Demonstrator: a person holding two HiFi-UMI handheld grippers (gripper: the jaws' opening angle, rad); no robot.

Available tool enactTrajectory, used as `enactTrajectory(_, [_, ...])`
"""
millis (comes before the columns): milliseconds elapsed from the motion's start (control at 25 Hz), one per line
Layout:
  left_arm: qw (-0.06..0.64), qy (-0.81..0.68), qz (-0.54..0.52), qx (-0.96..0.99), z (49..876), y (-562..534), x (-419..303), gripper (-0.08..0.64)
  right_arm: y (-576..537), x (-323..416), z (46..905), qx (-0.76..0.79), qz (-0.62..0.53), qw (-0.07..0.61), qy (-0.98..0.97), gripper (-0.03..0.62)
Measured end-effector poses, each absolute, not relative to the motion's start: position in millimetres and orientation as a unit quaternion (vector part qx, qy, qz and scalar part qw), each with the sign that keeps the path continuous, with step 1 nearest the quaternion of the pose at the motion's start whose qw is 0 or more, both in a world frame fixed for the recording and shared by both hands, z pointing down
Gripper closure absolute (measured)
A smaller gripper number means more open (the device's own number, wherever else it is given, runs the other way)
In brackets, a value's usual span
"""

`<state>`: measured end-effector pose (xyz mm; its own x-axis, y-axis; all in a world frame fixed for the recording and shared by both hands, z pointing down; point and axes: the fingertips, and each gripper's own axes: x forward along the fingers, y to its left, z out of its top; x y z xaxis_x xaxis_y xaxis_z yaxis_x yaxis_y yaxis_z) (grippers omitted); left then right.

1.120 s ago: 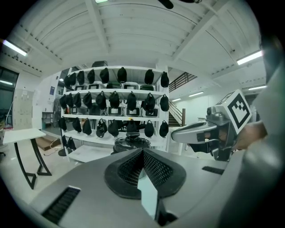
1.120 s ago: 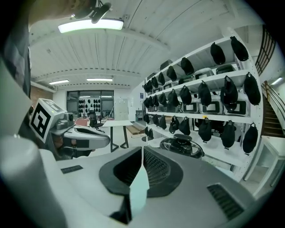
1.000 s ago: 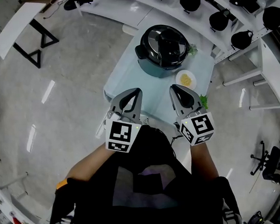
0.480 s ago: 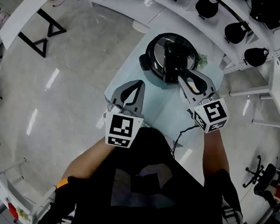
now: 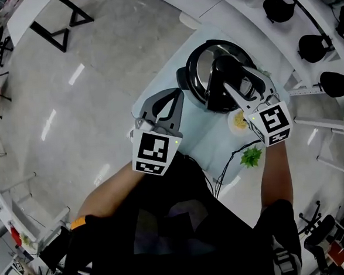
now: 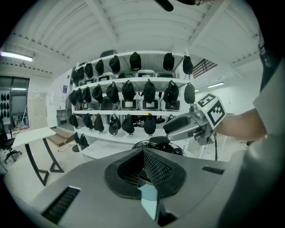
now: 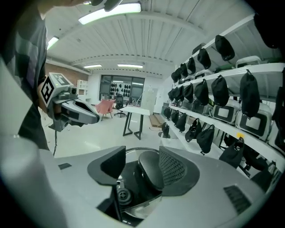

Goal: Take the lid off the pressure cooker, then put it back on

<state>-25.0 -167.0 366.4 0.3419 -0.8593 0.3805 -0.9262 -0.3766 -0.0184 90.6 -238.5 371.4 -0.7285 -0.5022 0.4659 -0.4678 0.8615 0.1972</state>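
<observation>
Pressure cooker (image 5: 214, 72) sat lidded on the small table (image 5: 201, 132). My right gripper (image 5: 236, 76) had just been opening its jaws, wide around the lid's black handle (image 7: 150, 171) without pressing. My left gripper (image 5: 172, 98) was closed, empty, nearer me.

Bench notes, surroundings only. I log a small pale table (image 5: 202, 139) standing on a light, glossy floor (image 5: 72, 141). On the table's right side I see a small white dish (image 5: 239, 122) holding something yellow. A green leafy sprig (image 5: 251, 156) lies near the dish, apart from it, at the table's edge. A black cable (image 5: 221, 174) trails over that edge. Behind the table I note white shelving (image 6: 138, 79) with rows of black bags (image 6: 128, 91). To its left stands a white desk (image 6: 31, 134) on black trestle legs. Farther off I make out a pink chair (image 7: 105, 107), and a lit ceiling strip (image 7: 109, 12) overhead.
</observation>
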Motion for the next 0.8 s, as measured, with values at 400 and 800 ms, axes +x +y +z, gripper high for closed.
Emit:
enactTrajectory(400, [0.126, -0.569, 0.192, 0.79, 392, -191, -28, 0.552, -273, 80, 422, 0.133, -0.048, 0.32, -0.937, 0.282])
enactTrajectory(800, [0.14, -0.578, 0.211, 0.775, 407, -194, -31, 0.552, -279, 76, 442, 0.069, -0.018, 0.306, -0.949, 0.288])
